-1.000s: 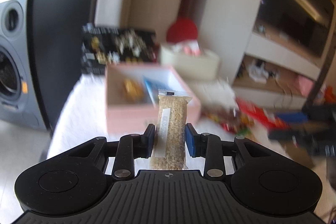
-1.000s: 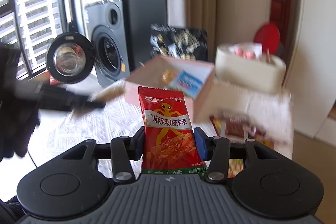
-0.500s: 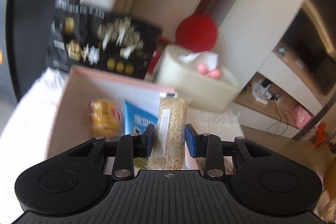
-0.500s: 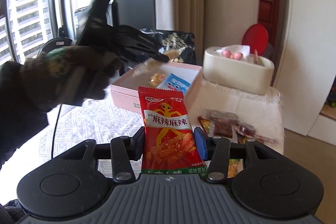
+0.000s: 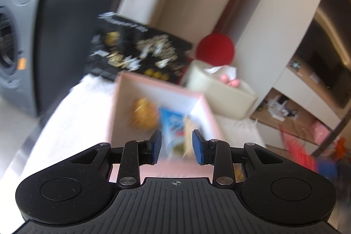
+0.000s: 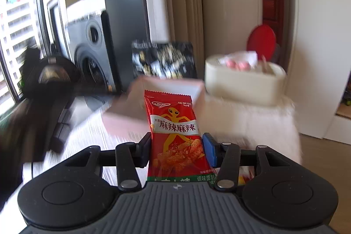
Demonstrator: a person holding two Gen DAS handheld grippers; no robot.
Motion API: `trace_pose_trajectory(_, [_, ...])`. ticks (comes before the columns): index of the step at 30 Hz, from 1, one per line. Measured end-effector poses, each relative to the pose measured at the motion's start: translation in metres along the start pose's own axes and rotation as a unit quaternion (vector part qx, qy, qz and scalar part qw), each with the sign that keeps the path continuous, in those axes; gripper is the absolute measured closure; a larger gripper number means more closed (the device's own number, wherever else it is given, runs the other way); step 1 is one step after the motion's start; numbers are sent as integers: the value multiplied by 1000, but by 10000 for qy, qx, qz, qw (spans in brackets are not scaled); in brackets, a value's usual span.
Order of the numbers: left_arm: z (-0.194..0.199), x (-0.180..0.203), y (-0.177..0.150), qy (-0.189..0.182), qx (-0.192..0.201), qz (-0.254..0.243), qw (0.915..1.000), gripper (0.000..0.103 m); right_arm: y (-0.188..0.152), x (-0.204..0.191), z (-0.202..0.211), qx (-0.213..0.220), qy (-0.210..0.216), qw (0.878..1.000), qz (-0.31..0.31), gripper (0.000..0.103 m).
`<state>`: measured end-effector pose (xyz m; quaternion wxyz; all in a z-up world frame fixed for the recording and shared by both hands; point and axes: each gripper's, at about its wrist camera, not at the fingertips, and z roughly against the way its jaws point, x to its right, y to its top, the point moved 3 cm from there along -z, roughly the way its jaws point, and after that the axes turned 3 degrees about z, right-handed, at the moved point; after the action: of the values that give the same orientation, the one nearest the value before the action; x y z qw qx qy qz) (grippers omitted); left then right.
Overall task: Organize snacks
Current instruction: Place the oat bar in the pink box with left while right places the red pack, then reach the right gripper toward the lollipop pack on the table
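Note:
My left gripper (image 5: 176, 147) is open and empty, just above the near wall of the pink box (image 5: 122, 89). Inside the box lie a golden round snack (image 5: 143, 113), a blue packet (image 5: 171, 124) and the beige grain bar (image 5: 190, 128), blurred. My right gripper (image 6: 177, 149) is shut on a red spicy snack packet (image 6: 173, 131), held upright in front of the pink box (image 6: 125, 115). The left hand and its gripper (image 6: 43, 84) show blurred at the left of the right wrist view.
A black snack bag (image 5: 140, 54) stands behind the box. A cream tissue holder (image 5: 219, 89) sits to its right on the white tablecloth (image 5: 83, 111). A grey speaker (image 5: 13, 36) stands at left. Red packets (image 5: 296, 148) lie at the right edge.
My left gripper has opened and let the grain bar drop into the pink box, then pulled back. My right gripper has moved closer to the box with the red packet still held.

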<state>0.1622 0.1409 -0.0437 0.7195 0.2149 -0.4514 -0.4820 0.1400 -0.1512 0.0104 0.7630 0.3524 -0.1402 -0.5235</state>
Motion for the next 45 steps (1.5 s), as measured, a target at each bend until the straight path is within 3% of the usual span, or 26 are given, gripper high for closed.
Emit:
trace_pose_trajectory(4, [37, -18, -23, 139, 137, 100, 9998, 69, 61, -17, -49, 22, 174, 9993, -343, 54])
trace_pose_trajectory(6, [46, -23, -28, 238, 177, 89, 9995, 69, 85, -28, -81, 97, 303, 9979, -565, 45])
trace_pose_trajectory(7, [50, -27, -30, 273, 180, 84, 9994, 69, 94, -35, -97, 69, 372, 9977, -562, 34])
trace_pose_trajectory(9, [56, -33, -32, 313, 197, 117, 9992, 69, 104, -49, -122, -34, 214, 9992, -349, 33])
trace_pose_trajectory(12, [57, -42, -40, 335, 113, 158, 9992, 69, 102, -57, -127, -38, -62, 9999, -85, 33])
trace_pose_trajectory(17, [42, -41, -52, 207, -161, 296, 9992, 69, 70, -33, -102, -169, -263, 9995, 67, 32])
trace_pose_trajectory(24, [26, -7, -66, 91, -359, -123, 9992, 69, -17, 32, -56, -523, -1313, 9898, 174, 29])
trace_pose_trajectory(31, [14, 38, -85, -250, -697, -655, 9951, 69, -102, 76, -33, -901, -1376, 9851, -507, 28])
trace_pose_trajectory(41, [-2, 63, -104, -329, -1182, -798, 9892, 69, -120, 75, -48, -790, -805, 9898, -874, 29])
trace_pose_trajectory(43, [-4, 63, -104, -325, -1207, -791, 9890, 69, -120, 70, -51, -883, -569, 9905, -882, 36])
trace_pose_trajectory(45, [-7, 61, -102, -282, -1163, -714, 9902, 69, -120, 60, -51, -997, -34, 9914, -844, 38])
